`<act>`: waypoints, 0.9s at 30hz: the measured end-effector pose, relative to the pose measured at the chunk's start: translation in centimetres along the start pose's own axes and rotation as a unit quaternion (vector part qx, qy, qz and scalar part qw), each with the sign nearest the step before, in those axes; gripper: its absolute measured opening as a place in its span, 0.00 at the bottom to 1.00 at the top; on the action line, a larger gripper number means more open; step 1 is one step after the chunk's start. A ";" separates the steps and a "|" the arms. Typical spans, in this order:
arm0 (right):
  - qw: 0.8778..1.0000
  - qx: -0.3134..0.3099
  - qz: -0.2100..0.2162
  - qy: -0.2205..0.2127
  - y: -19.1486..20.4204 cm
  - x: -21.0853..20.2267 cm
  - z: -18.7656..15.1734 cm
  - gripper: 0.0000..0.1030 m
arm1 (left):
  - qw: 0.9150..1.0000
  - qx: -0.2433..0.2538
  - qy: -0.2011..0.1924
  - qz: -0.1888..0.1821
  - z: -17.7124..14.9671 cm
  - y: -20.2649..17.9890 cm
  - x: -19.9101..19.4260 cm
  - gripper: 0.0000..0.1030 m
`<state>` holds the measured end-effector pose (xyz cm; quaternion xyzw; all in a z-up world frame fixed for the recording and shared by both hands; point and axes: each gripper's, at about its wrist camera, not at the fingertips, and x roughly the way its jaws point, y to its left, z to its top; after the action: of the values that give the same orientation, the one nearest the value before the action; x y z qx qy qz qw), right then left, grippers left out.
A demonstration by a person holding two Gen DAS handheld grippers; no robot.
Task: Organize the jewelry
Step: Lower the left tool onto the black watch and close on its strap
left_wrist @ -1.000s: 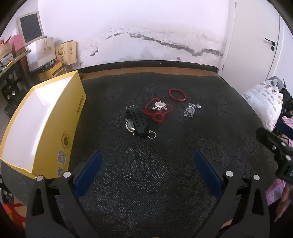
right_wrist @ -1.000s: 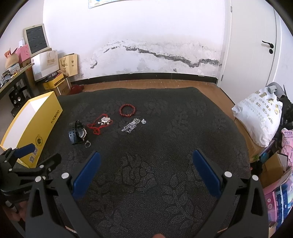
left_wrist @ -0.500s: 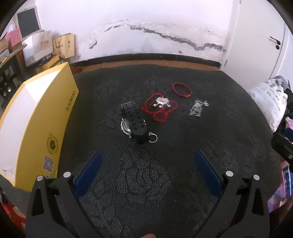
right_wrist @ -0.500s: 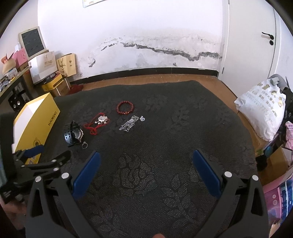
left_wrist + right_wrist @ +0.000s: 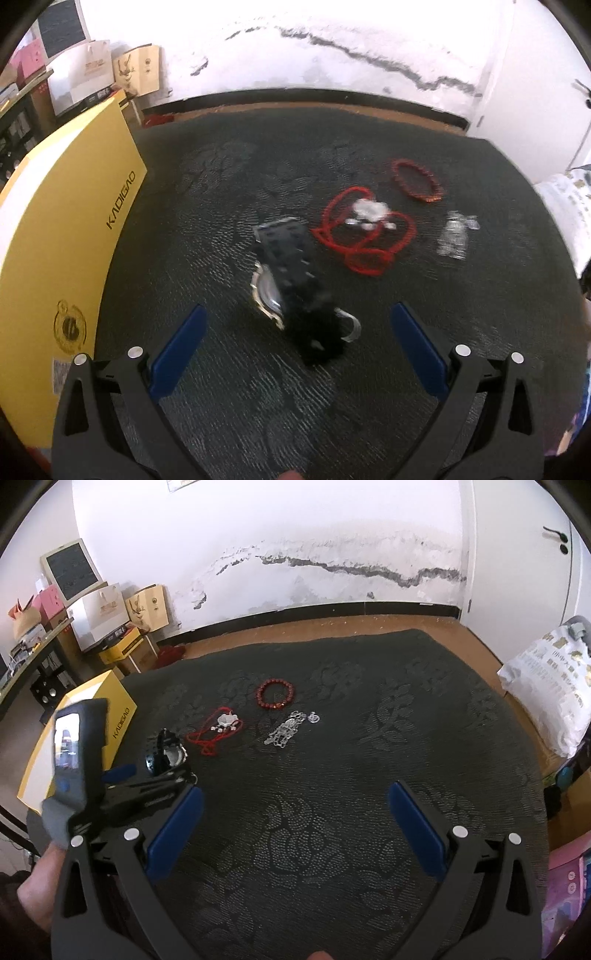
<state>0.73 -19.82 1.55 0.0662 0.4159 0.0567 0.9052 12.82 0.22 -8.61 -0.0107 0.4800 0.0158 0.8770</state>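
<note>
On the dark patterned cloth (image 5: 229, 192) lie a black-strapped watch (image 5: 291, 277) with a small silver ring (image 5: 349, 326) beside it, a red cord necklace (image 5: 364, 236) with a silver pendant, a red bead bracelet (image 5: 417, 181) and a silver chain (image 5: 454, 236). My left gripper (image 5: 295, 347) is open, its blue pads either side of the watch's near end, just short of it. In the right wrist view the same watch (image 5: 164, 753), cord necklace (image 5: 218, 729), bead bracelet (image 5: 276, 694) and chain (image 5: 286, 731) show farther off. My right gripper (image 5: 295, 827) hangs open over bare cloth.
A yellow box (image 5: 62, 251) with a white inside stands at the left edge of the cloth. Cartons and shelves (image 5: 107, 616) line the far left wall. A printed white sack (image 5: 550, 679) sits right of the cloth. A person's hand (image 5: 37, 882) holds the left gripper.
My left gripper has moved forward and down toward the watch, which now looms large between its fingers. The right gripper has barely shifted.
</note>
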 end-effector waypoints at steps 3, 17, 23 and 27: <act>1.000 0.000 0.005 -0.001 0.1 0.3 0.3 0.94 | 1.000 -0.011 0.006 0.014 0.6 0.7 1.8 0.95; 1.000 -0.012 0.013 0.008 1.3 1.7 0.6 0.94 | 1.000 -0.003 0.000 0.015 0.7 1.5 2.5 0.48; 0.999 -0.027 0.018 0.021 1.1 2.3 0.1 0.94 | 1.000 -0.015 -0.004 0.009 1.4 2.5 -0.5 0.48; 0.992 -0.111 0.023 0.057 1.7 4.5 0.2 0.94 | 1.000 0.007 -0.022 -0.005 1.5 2.4 -4.9 0.48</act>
<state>3.72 -17.48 -1.36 -0.0289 0.4563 0.1267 0.8803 11.38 2.60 -3.65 -0.0066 0.4608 0.0079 0.8875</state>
